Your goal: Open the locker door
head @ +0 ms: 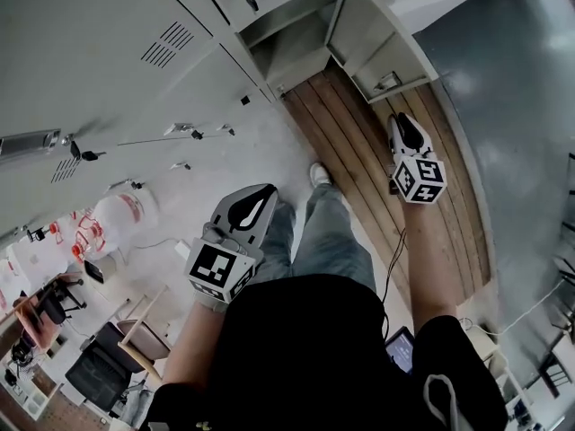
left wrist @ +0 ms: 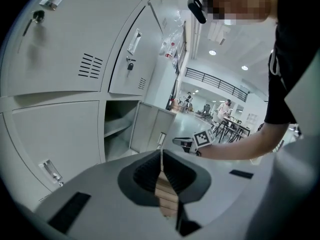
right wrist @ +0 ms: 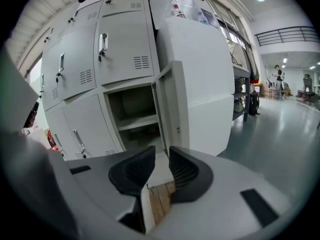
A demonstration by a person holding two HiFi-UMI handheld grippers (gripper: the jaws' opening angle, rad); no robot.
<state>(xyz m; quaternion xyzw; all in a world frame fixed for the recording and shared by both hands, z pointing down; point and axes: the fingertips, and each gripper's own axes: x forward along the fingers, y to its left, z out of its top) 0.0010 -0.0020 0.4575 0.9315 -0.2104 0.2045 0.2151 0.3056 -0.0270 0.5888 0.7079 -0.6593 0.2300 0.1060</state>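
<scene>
The right gripper (right wrist: 161, 151) has its dark ribbed jaws a narrow gap apart, released and empty, with only floor showing through the gap. It hangs in the air in front of the pale grey metal locker door (right wrist: 170, 109), which already stands swung open to the right of its compartment (right wrist: 132, 116). That compartment holds a single bare shelf. The left gripper (left wrist: 161, 154) is clenched, its jaws together on nothing, and is held lower and farther from the lockers. Around the open compartment are closed grey lockers (right wrist: 122, 44) with upright handles and vent slots. A strip of brown wooden planking (head: 377, 178) runs along the foot of the lockers, bordered by glossy grey floor (head: 512, 106). Beyond lies a bright hall with tables and chairs (left wrist: 227, 126).
</scene>
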